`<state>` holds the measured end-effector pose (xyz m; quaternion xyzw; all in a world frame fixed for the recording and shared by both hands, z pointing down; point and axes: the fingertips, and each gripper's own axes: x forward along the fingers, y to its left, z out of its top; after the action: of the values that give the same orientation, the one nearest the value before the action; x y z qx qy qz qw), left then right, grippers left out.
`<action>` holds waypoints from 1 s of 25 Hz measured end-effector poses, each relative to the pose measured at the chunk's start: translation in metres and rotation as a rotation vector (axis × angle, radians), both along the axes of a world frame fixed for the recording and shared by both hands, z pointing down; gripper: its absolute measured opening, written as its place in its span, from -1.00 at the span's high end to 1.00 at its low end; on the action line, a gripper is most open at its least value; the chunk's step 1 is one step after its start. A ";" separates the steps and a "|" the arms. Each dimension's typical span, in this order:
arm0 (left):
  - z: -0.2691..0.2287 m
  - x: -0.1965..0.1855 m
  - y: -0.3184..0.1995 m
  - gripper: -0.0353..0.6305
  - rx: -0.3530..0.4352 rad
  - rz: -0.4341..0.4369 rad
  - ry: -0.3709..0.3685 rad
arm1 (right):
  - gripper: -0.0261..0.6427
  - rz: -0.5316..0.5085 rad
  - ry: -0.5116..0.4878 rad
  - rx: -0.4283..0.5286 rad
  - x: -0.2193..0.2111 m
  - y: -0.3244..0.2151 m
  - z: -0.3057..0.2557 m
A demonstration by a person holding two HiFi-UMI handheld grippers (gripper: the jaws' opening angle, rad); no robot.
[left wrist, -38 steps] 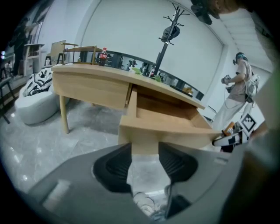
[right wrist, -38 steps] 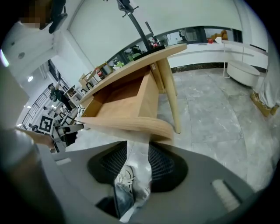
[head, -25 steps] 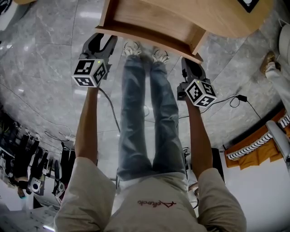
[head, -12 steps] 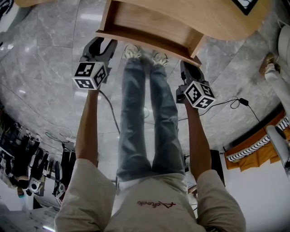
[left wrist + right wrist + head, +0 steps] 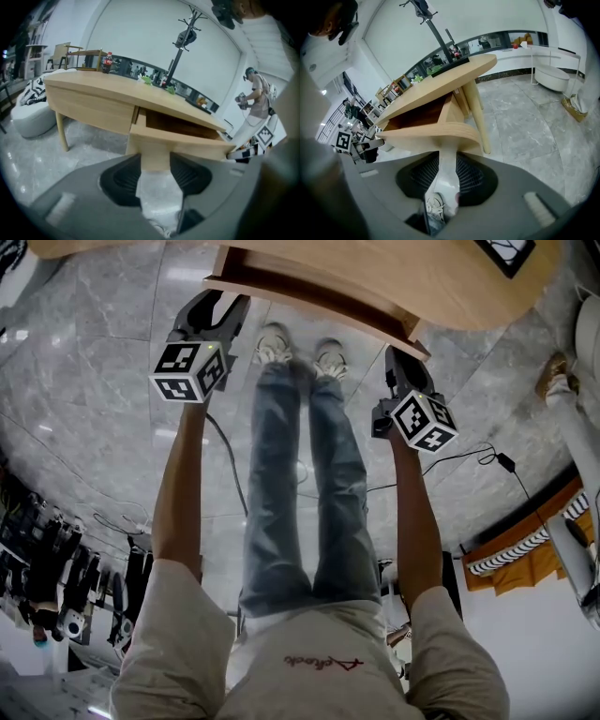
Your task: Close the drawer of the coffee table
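The left gripper has its jaws a fair way apart and grips nothing. Its ribbed pads flank a gap that shows pale floor low down and light wood at the tips. The right gripper is open by a narrower slot and is also empty. A shoe of the person holding it shows through the bottom of that slot.

Straight ahead of both sets of tips is the drawer. Its front panel runs across from one gripper to the other, the left gripper at one end and the right gripper at the other. Whether the tips touch the wood cannot be told. The drawer stands partly out of the coffee table, with its dark inside open behind the panel.

From the head view, the person's legs hang between the two grippers, feet just short of the drawer front.

Beyond the right gripper, a round table leg slants down to the grey marble floor. Farther past the left gripper, a bottle stands on a shelf behind the tabletop. A coat stand rises against the white wall, and another person stands off to that gripper's right.
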<state>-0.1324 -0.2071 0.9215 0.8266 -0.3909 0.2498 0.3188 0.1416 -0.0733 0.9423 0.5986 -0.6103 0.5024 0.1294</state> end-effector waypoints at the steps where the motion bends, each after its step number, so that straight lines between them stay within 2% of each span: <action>1: 0.000 0.004 -0.007 0.32 0.005 -0.001 0.002 | 0.57 0.004 0.005 0.008 0.004 -0.007 0.000; 13: -0.001 0.039 -0.088 0.31 0.069 0.037 0.011 | 0.59 0.007 0.079 0.126 0.038 -0.086 0.001; 18: -0.001 0.044 -0.099 0.35 0.081 0.053 -0.015 | 0.63 0.035 0.088 0.146 0.044 -0.095 -0.001; 25: -0.003 0.044 -0.095 0.37 0.093 0.052 0.012 | 0.61 0.007 0.094 0.156 0.043 -0.094 -0.002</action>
<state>-0.0888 -0.3024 0.9185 0.8518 -0.3786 0.2347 0.2755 0.1842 -0.1676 0.9404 0.6319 -0.6387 0.4252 0.1094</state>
